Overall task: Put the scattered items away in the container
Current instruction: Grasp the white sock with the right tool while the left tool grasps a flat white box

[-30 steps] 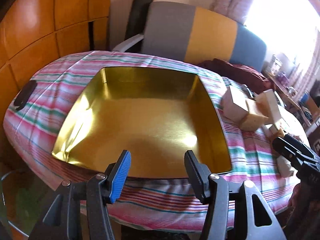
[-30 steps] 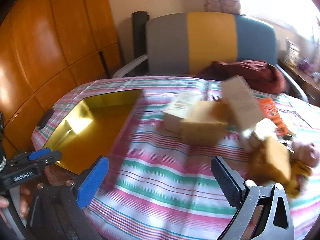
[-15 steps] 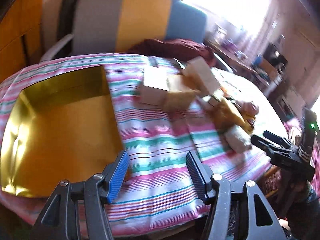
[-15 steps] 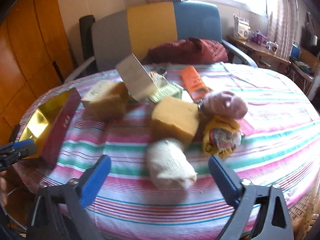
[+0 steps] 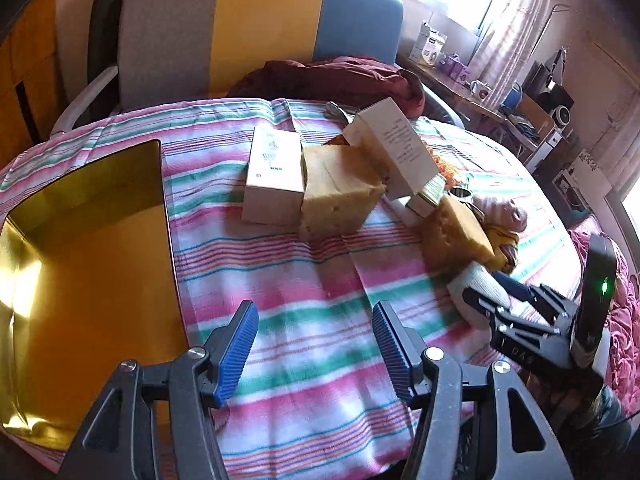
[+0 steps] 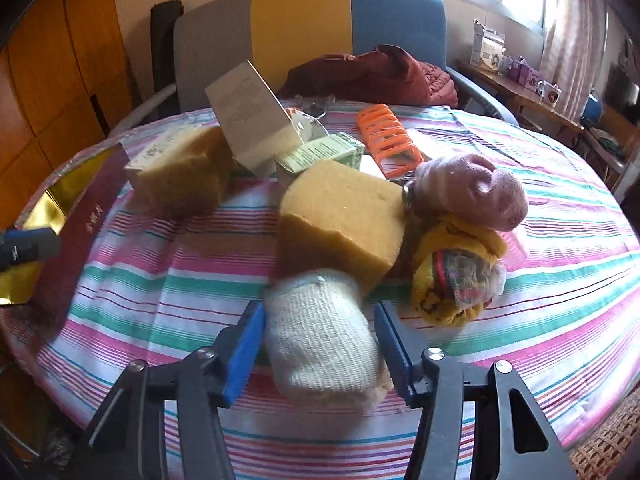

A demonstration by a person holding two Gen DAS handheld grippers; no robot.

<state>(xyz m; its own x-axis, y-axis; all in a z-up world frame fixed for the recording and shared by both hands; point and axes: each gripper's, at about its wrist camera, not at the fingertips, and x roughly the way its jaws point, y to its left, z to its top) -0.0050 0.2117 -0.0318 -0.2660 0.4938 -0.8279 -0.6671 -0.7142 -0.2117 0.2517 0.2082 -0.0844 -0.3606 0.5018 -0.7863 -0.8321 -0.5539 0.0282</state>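
Observation:
An open gold tin container (image 5: 80, 280) sits on the striped cloth at the left. My left gripper (image 5: 314, 344) is open over bare cloth just right of it. My right gripper (image 6: 318, 344) has its blue pads pressed against both sides of a white rolled sock (image 6: 320, 340) near the table's front edge. Behind the sock lie a yellow sponge (image 6: 340, 220), a yellow sock bundle (image 6: 456, 276) and a pink rolled sock (image 6: 468, 192). Farther back are a second sponge (image 5: 340, 192), a white box (image 5: 274, 172), a tilted box (image 5: 396, 148) and an orange plastic piece (image 6: 388, 136).
A chair (image 5: 260, 28) with a grey, yellow and blue back stands behind the round table, with a maroon garment (image 5: 340, 76) on its seat. Wooden cabinets (image 6: 60, 60) line the left. A cluttered side table (image 5: 480, 88) stands at the right under the window.
My left gripper swung right from over the tin to the bare cloth. My right gripper moved in on the white rolled sock and its fingers narrowed onto it.

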